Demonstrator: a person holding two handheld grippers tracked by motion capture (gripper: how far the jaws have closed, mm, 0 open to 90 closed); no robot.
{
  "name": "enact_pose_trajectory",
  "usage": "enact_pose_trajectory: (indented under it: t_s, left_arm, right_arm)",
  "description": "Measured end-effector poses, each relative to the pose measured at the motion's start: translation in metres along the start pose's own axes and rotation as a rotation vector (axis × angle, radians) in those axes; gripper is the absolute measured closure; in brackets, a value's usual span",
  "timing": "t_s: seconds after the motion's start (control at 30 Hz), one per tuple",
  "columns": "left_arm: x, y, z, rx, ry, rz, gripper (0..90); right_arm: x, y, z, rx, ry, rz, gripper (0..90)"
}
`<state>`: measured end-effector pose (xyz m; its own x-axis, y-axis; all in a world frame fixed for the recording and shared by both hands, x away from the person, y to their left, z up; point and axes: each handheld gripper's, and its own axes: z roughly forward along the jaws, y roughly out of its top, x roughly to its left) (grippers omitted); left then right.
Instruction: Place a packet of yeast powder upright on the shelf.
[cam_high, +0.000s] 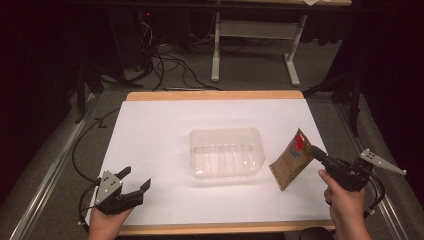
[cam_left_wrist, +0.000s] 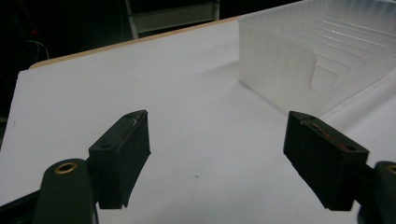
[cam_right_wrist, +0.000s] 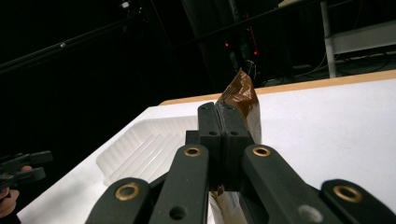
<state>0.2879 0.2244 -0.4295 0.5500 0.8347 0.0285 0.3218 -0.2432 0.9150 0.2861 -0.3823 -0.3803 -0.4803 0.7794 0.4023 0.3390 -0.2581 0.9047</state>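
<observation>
Left gripper (cam_high: 136, 180) rested near-left of the clear plastic tray (cam_high: 227, 151), jaws wide apart, holding nothing. Right gripper (cam_high: 316, 152), jaws clamped together on a brown snack pouch (cam_high: 291, 160), held it just right of the tray, itself empty. Beyond: white tabletop (cam_high: 160, 130), grey desk frame (cam_high: 255, 35), floor cables (cam_high: 172, 65).

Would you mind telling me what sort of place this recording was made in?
Probably a lab or recording studio, not a home: a wood-edged table with a white top stands among black curtains, loose black cables trail over grey carpet, and a white metal bench frame stands behind. On the table sits a clear plastic tub.
</observation>
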Motion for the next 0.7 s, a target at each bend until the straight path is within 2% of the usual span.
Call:
enact_pose_trajectory:
  t_s: [0.17, 0.43, 0.63, 0.7]
  left_arm:
    - [-0.0013, -0.0001, 0.0005, 0.003, -0.002, 0.002, 23.3]
    - [-0.0004, -0.0002, 0.0007, 0.000, 0.002, -0.001, 23.3]
    - [0.0001, 0.0001, 0.0000, -0.003, -0.002, 0.005, 23.3]
    - [0.0009, 0.0000, -0.0001, -0.004, -0.003, 0.002, 23.3]
  right_arm:
    - [0.0029, 0.0007, 0.0009, -0.014, 0.005, -0.005, 90.0]
    - [0.0071, 0.0036, 0.0007, -0.046, 0.009, 0.015, 90.0]
    - [0.0073, 0.0022, 0.0012, -0.096, 0.054, 0.032, 90.0]
    - [0.0084, 0.0028, 0.0019, -0.097, 0.051, 0.031, 90.0]
